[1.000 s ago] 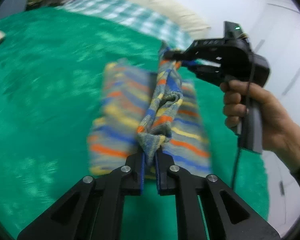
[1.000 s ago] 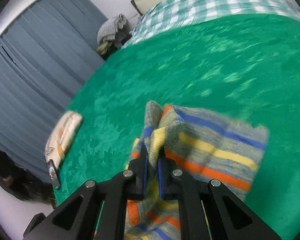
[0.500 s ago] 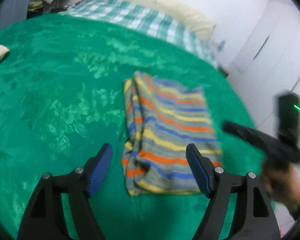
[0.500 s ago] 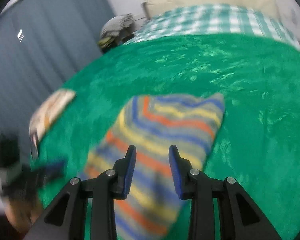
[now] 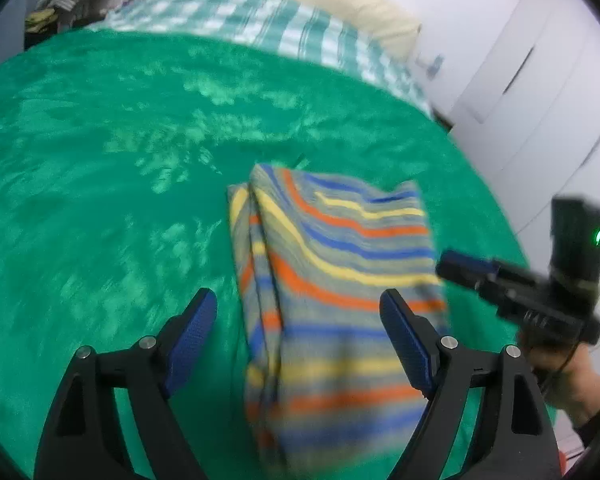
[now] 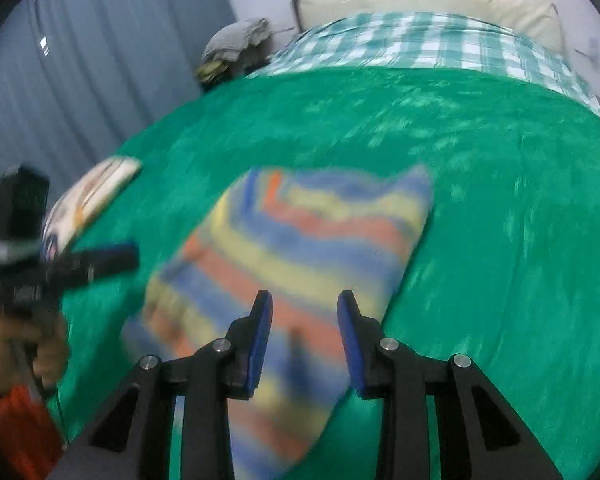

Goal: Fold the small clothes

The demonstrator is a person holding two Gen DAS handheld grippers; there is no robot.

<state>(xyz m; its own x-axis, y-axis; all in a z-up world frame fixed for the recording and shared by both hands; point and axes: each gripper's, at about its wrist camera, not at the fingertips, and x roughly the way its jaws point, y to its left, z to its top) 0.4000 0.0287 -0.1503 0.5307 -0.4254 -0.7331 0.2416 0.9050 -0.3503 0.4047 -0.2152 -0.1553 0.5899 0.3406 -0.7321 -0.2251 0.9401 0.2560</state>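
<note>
The striped garment [image 5: 332, 280] is laid folded on the green blanket [image 5: 100, 160], gripped by neither tool: the left gripper [image 5: 300, 336] is opening wide above it, the right gripper [image 6: 304, 336] is held part-open and empty. A fold looks just finished; next, an edge likely has to be pinched for another fold.

- I'm seeing the striped garment [image 5: 340, 280] as a soft knitted cloth, matt, with a fine ribbed weave.
- Under it, the green blanket [image 5: 100, 200] looks plush, with a faint sheen in patches.
- Beyond the garment, the checked sheet [image 5: 260, 28] is thin, flat cotton-like cloth.
- My left gripper [image 5: 300, 344] is matt black plastic, with bright metal screw heads; its pads [image 5: 192, 336] look like blue textured rubber.
- Right gripper [image 6: 304, 340]: same finish.
</note>
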